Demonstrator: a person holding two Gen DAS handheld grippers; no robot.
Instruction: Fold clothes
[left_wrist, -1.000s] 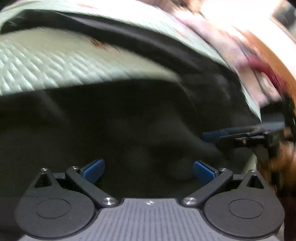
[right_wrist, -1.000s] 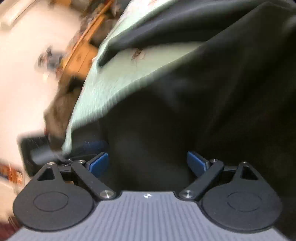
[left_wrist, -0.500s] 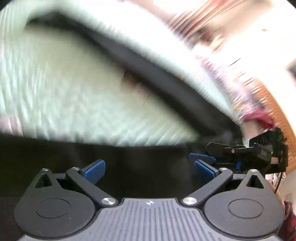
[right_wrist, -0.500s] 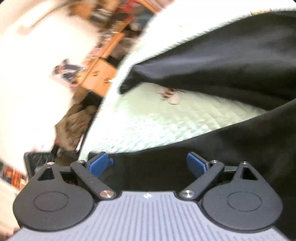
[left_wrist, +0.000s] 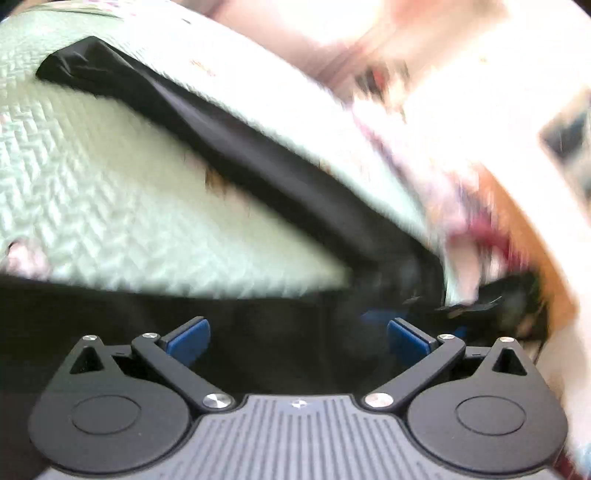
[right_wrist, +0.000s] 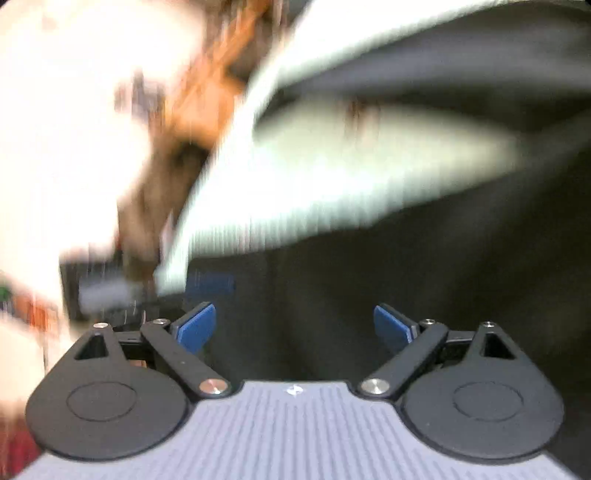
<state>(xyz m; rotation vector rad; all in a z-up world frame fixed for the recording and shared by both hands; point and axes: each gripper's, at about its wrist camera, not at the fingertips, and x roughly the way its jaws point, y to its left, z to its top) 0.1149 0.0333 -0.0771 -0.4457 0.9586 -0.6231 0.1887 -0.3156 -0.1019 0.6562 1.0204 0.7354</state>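
Observation:
A black garment lies on a pale green quilted bedspread. One long dark band runs diagonally across the bed and a wider dark part spreads just in front of my fingers. My left gripper is open over the near black cloth, with nothing between its blue pads. My right gripper is open too, over the same black garment. The other gripper shows blurred at the right of the left wrist view. Both views are motion-blurred.
The bedspread's edge runs diagonally in the right wrist view, with a wooden piece of furniture and a bright floor beyond. In the left wrist view, pink and red cloth lies beyond the bed's right edge.
Both grippers have swung over the bed, staying open. The view moved from close black cloth to more bedspread, then back down in the right wrist view.

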